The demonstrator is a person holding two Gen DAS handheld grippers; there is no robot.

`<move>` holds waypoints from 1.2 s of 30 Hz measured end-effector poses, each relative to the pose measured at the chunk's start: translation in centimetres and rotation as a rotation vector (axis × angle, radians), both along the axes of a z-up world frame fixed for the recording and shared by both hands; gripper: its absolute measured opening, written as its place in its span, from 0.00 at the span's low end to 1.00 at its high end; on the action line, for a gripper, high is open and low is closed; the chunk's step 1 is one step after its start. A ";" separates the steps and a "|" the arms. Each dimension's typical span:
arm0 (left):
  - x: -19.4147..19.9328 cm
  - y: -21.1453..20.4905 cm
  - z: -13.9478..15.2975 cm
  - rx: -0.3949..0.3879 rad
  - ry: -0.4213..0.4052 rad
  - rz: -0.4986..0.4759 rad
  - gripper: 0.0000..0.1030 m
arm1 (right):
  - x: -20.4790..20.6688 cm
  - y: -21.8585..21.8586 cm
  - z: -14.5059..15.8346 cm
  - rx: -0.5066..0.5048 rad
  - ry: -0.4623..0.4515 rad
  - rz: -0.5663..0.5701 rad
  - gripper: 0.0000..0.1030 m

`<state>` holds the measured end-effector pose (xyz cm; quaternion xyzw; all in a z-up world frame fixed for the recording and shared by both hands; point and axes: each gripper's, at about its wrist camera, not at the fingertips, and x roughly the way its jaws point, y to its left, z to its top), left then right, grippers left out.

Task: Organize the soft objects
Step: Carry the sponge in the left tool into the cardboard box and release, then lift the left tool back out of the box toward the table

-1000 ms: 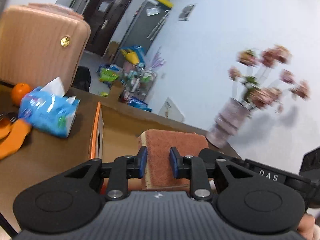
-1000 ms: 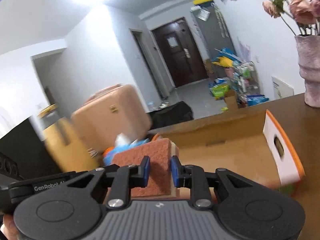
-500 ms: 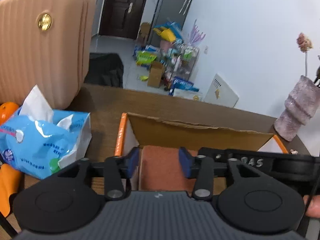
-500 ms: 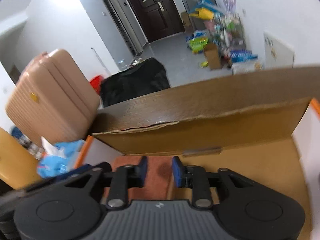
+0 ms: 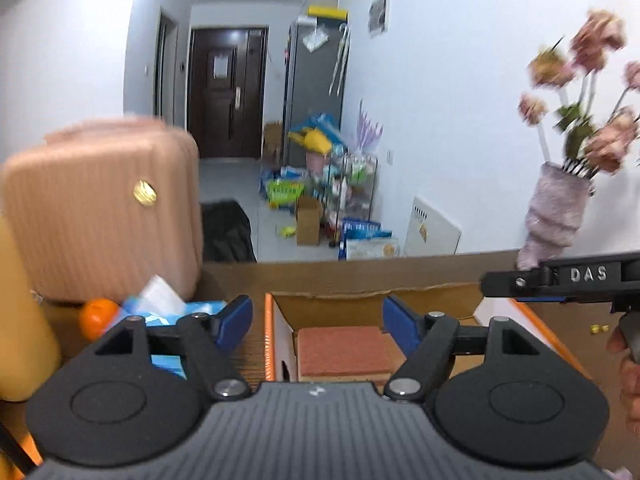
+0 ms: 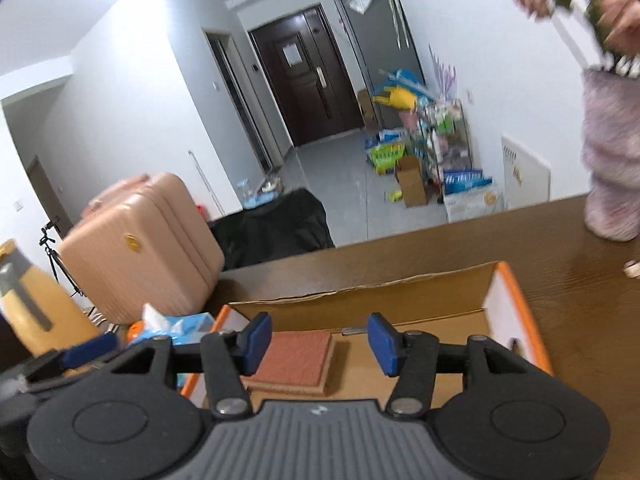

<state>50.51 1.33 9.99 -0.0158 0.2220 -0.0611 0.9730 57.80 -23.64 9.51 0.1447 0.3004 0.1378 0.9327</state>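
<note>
Jaws on the left hand-held gripper (image 5: pixel 317 322) stand wide, having just been opening, and nothing is pinched between its blue pads; the rust-red scouring sponge with a pale foam underside (image 5: pixel 343 351) lies beyond and below them on the floor of the open cardboard box with orange-edged white end flaps (image 5: pixel 276 344). The right hand-held gripper (image 6: pixel 318 339) has also just been opening and grips nothing, its pads clear of the same sponge (image 6: pixel 294 356), which lies flat toward the box's left end. Judging by the spread jaws on both sides, the sponge has been released into the box as its storage place, flat so it sits stable.

The sponge is a thin rectangular slab, its top coarse and fibrous, its base smooth foam that should give under pressure. The box walls are plain corrugated brown with a ragged torn upper edge. Outside it, on the dark wood-grain surface (image 6: pixel 560 264), a crinkly blue plastic tissue pack (image 6: pixel 188 326) with a white sheet poking out sits just left of the box, probably the next soft item. Beside it is a round orange fruit (image 5: pixel 98 316), with a ribbed pink hard-shell suitcase (image 5: pixel 100 216) behind. A fuzzy lilac vase (image 5: pixel 554 216) of blurred pink flowers stands right.
</note>
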 end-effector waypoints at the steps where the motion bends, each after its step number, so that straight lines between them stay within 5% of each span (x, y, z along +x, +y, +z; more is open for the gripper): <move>1: -1.4 0.1 0.9 -0.002 -0.014 0.007 0.76 | -1.8 -0.4 0.8 -0.011 -0.017 -0.007 0.56; 5: -8.6 1.4 3.7 0.002 -0.062 0.031 0.83 | -9.2 -2.4 3.2 -0.070 -0.094 0.006 0.70; 7: -12.3 1.9 3.9 0.009 -0.103 0.037 0.89 | -13.3 -3.4 3.8 -0.105 -0.145 0.007 0.84; 9: -16.0 2.1 3.4 0.023 -0.140 0.051 0.94 | -17.7 -4.3 4.0 -0.138 -0.203 0.009 0.88; 19: -31.8 3.1 -3.3 -0.023 -0.180 0.010 0.97 | -36.0 -7.3 -0.4 -0.207 -0.238 -0.002 0.90; 23: -36.4 3.2 -5.0 -0.011 -0.160 0.004 0.97 | -41.3 -8.7 -1.3 -0.139 -0.206 0.028 0.90; 27: -39.5 3.6 -4.7 -0.010 -0.170 0.008 0.98 | -44.8 -10.1 0.1 -0.090 -0.216 0.020 0.90; 36: -45.2 5.0 0.2 -0.029 -0.349 0.029 1.00 | -50.6 -11.0 6.3 -0.091 -0.415 0.009 0.97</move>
